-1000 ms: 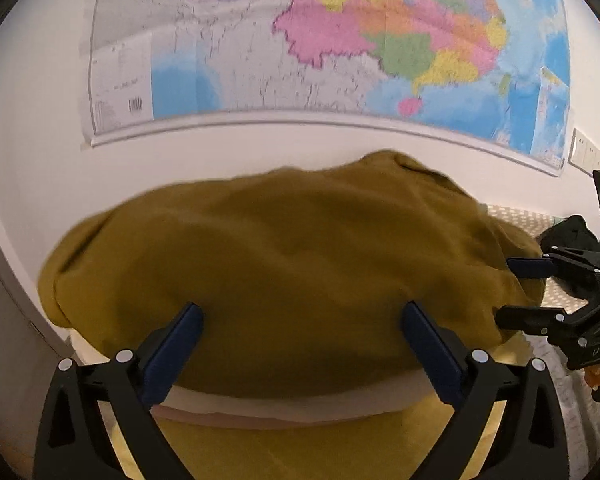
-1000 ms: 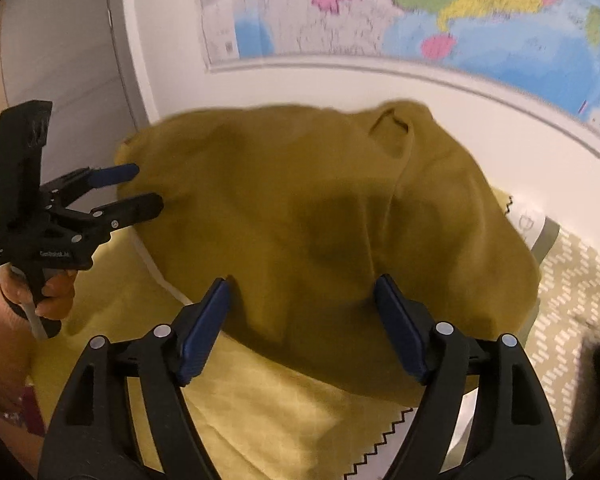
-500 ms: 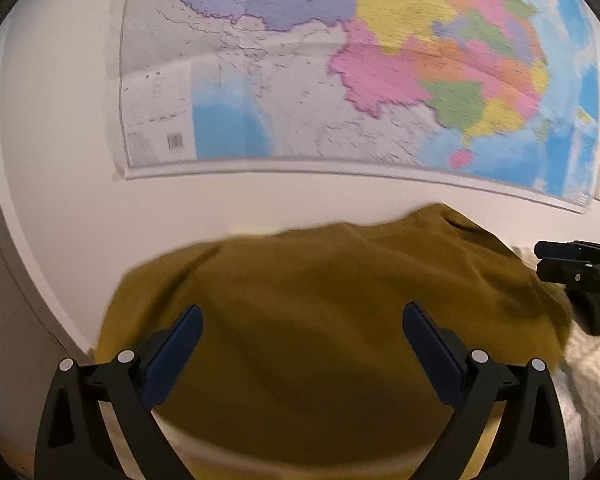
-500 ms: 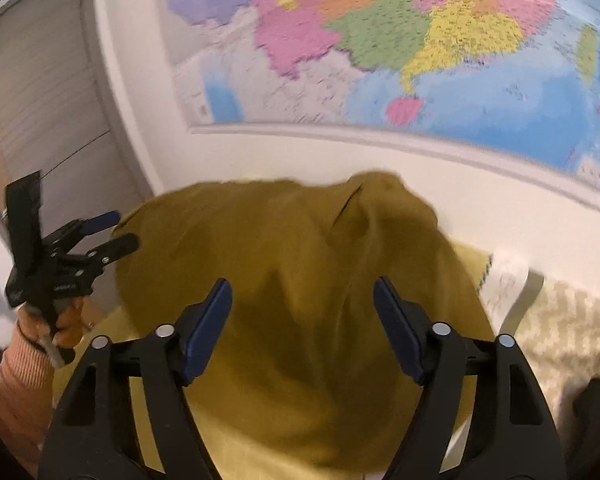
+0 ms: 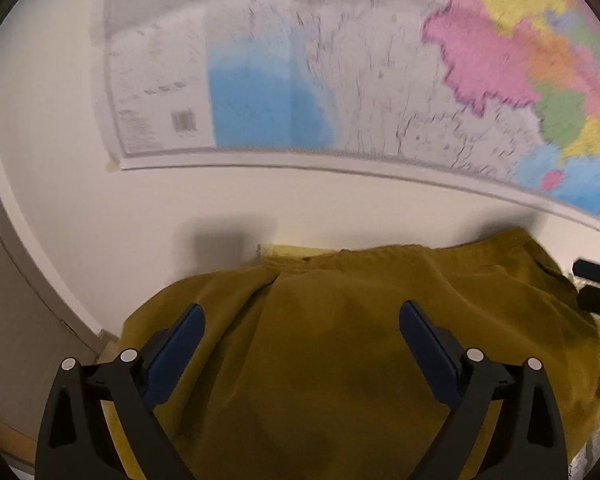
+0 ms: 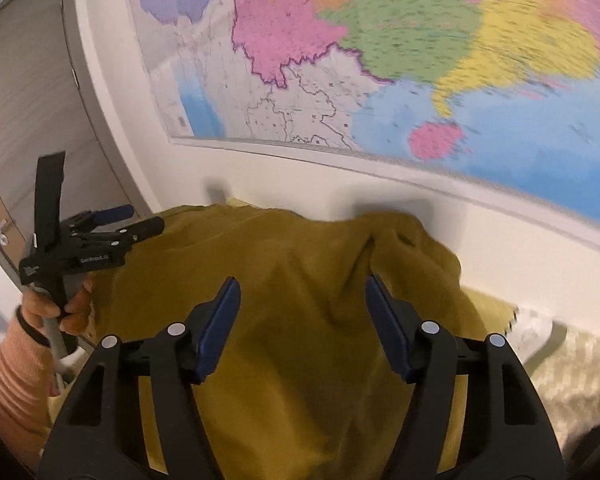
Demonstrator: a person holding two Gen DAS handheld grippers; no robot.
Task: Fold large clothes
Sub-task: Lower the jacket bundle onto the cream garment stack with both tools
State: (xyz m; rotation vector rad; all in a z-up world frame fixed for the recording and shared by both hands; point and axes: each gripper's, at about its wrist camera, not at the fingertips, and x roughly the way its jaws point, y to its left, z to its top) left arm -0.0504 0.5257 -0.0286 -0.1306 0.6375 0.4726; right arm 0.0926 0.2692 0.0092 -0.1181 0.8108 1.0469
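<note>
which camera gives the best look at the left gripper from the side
The right wrist view: the left gripper shows whole from the side there, handle in the person's hand, beside the mustard garment. The left wrist view shows only its own two fingers from behind, spread apart.

Frame: black plastic two-finger left gripper (image 5: 300, 320), silver screw heads
Fingers (image 6: 220, 320): dark blue flat pads
Marking: white lettering on side
Sleeve (image 6: 8, 380): ribbed salmon-pink knit cuff
</note>
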